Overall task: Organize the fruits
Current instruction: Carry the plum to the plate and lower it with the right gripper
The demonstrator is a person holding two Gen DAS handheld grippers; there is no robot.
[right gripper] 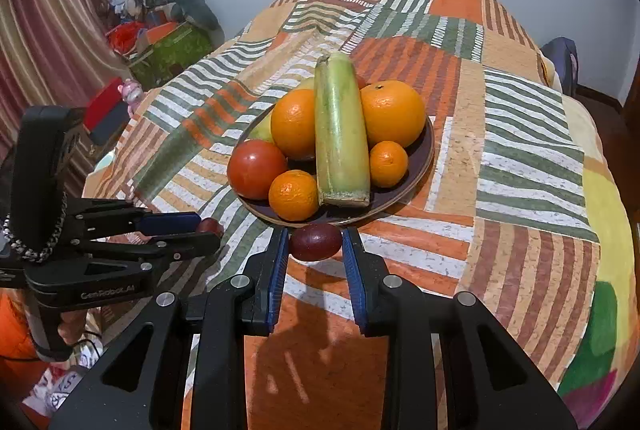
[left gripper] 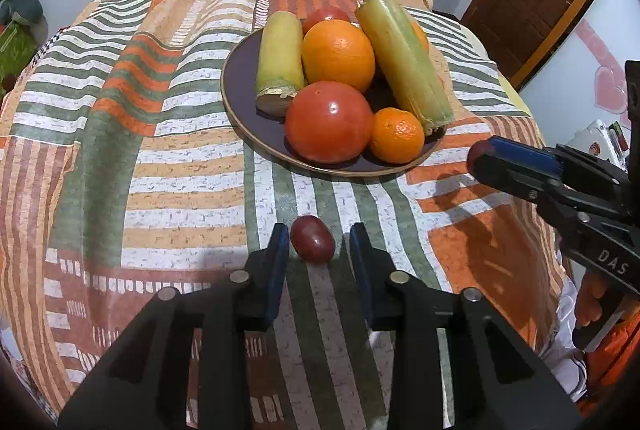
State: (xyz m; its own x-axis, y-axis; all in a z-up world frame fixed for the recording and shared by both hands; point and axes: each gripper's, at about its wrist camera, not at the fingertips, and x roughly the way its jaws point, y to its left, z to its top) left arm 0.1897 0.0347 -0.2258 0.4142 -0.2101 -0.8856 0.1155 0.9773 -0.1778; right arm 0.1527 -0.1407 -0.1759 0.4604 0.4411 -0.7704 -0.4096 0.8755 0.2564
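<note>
Two handheld grippers work over a table w/ a striped patchwork cloth point(left gripper: 160, 150) in orange, green and white. L gripper point(left gripper: 319, 232) points steeply down at the cloth. Its blue pads are unclenched on either side of a dark red fruit point(left gripper: 312, 239), small and oval. That fruit lies on the cloth, close to the pad on the picture's left, w/ a visible gap at the other pad. It sits near the front of a dark plate point(left gripper: 236, 110), not on it.

R gripper point(right gripper: 315, 236) is clenched on a second dark red fruit point(right gripper: 316, 242), both pads pressing its sides. It's held just before the plate's near rim, w/ a shadow on the cloth below.

On the plate, piled touching: a big tomato point(left gripper: 329, 122) at the front, a large orange point(left gripper: 338, 54) behind it, a small mandarin point(left gripper: 397, 136) beside the tomato, plus two yellow-green stalk pieces point(left gripper: 280, 58) lying lengthwise, one each side of the orange. More fruit at the back is partly hidden.
</note>
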